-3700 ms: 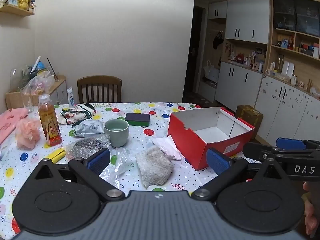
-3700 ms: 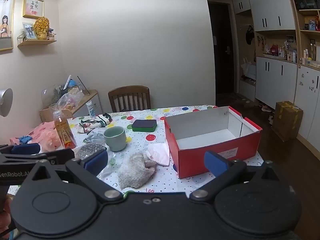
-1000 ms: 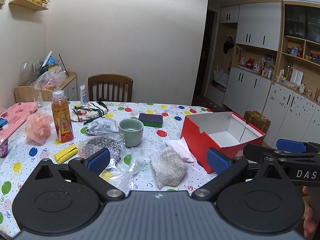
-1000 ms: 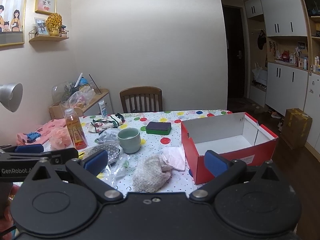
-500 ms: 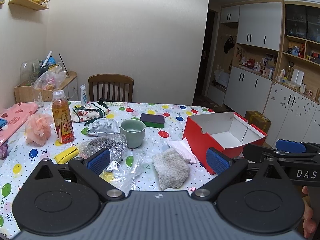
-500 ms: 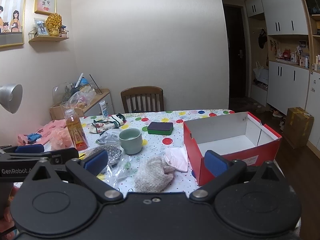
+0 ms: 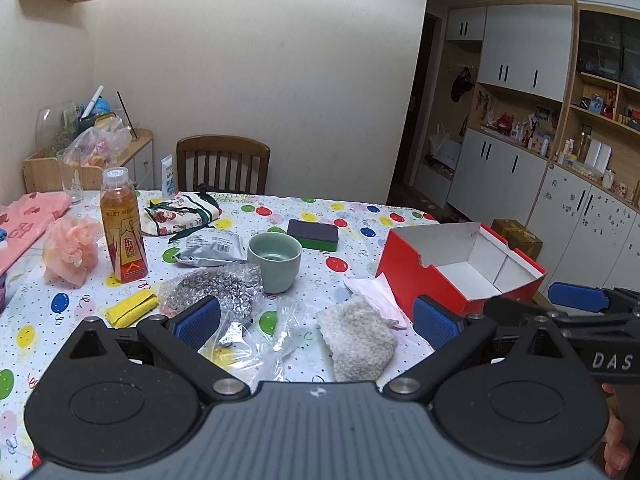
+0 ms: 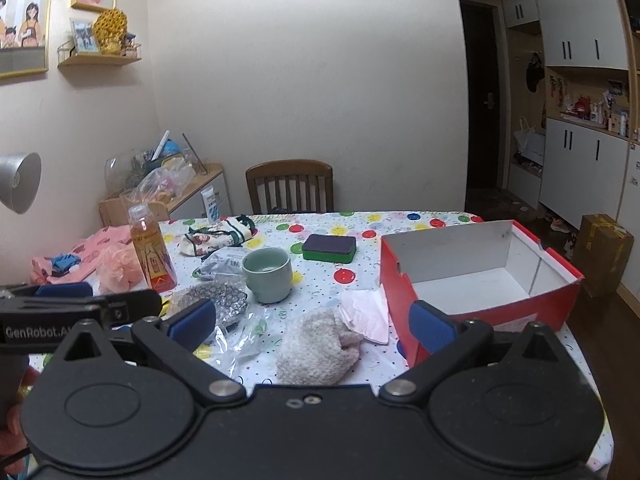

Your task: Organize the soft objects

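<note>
An open red box [image 7: 460,272] [image 8: 480,280] with a white inside stands empty on the right of the table. A fluffy white cloth [image 7: 356,340] [image 8: 316,348] lies in front, next to a pale pink cloth [image 7: 376,292] [image 8: 366,312]. A pink mesh puff [image 7: 70,248] [image 8: 118,264], a yellow cloth [image 7: 132,308], a bubble-wrap wad [image 7: 216,284] [image 8: 216,300], a green sponge [image 7: 313,234] [image 8: 329,247] and a printed pouch [image 7: 180,210] [image 8: 218,236] lie around. My left gripper [image 7: 316,322] and right gripper [image 8: 312,320] are both open and empty, held above the near table edge.
A green cup [image 7: 275,258] [image 8: 267,274], an orange drink bottle [image 7: 122,228] [image 8: 150,252], a grey packet [image 7: 212,248] and clear plastic bags [image 7: 256,340] sit on the balloon-print tablecloth [image 7: 352,208]. A wooden chair [image 7: 223,164] stands behind; pink clothing [image 7: 28,220] lies at the far left.
Both grippers have drifted slightly back and left, so the box and cloths sit a little further right in view. Nothing on the table has moved; both grippers stay open.
</note>
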Demonstrator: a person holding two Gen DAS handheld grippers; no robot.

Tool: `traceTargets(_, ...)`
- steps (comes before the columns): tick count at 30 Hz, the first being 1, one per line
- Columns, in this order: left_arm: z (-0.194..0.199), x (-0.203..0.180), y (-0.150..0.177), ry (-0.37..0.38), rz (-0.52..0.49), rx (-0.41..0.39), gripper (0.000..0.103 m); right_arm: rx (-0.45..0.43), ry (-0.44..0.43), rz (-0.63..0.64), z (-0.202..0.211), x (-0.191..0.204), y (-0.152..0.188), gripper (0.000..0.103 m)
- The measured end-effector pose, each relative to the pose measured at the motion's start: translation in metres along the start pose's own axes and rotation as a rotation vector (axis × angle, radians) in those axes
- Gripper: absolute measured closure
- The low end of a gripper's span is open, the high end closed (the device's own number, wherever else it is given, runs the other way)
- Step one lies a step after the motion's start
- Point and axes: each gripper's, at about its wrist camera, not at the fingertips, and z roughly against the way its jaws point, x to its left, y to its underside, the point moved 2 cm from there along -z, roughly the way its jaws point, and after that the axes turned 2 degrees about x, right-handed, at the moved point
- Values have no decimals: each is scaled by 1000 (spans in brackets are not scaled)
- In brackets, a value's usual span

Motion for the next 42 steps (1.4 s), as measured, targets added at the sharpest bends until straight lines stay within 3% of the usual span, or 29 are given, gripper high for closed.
traceTargets(5, -23, 19, -4, 1, 25, 28, 0, 25, 12, 0, -26, 0, -1, 1)
traceTargets(13, -80, 56, 7, -88, -26, 97, 1, 120, 25, -3, -76, -3, 7, 3)
traceTargets(23, -138, 63, 31, -22, -99, 191, 1, 245, 46, 24, -148, 1, 19, 6)
traceTargets(28, -165, 62, 40, 12, -81, 235, 2, 317, 69, 11, -181, -2, 27, 12)
traceTargets(33, -188, 54, 45, 32, -140, 246, 8, 376, 90, -19, -205, -8, 35, 16)
traceTargets(42, -223, 50, 61, 27, -192, 317, 36, 456, 99, -39, -230, -7, 47, 22)
